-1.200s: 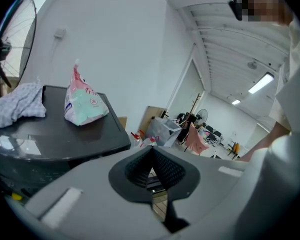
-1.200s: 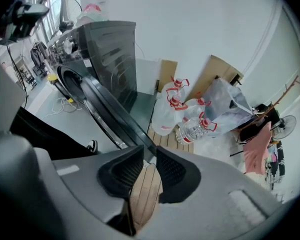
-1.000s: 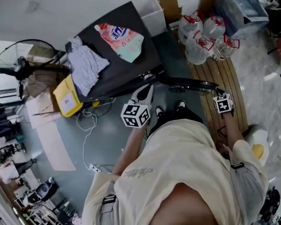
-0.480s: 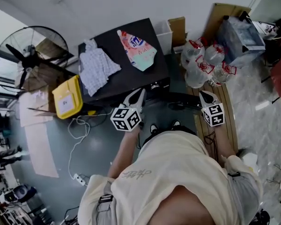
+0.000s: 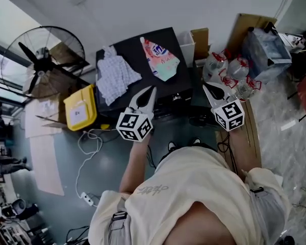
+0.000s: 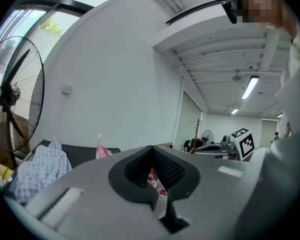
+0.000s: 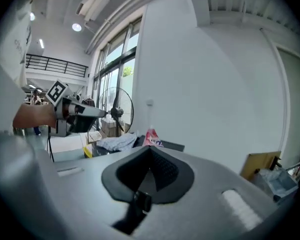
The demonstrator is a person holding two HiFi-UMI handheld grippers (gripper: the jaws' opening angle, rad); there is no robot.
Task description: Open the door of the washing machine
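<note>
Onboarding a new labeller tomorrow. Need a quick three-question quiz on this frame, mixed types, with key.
1. True or false: the right gripper has its jaws closed with nothing between them.
2. Multiple choice: what lies on top of the washing machine beside the checked cloth? A) detergent pouch B) water bottle C) yellow box
3. Short answer: what large appliance stands at the far left of the head view?

Key: 1 true; 2 A; 3 a standing fan.
</note>
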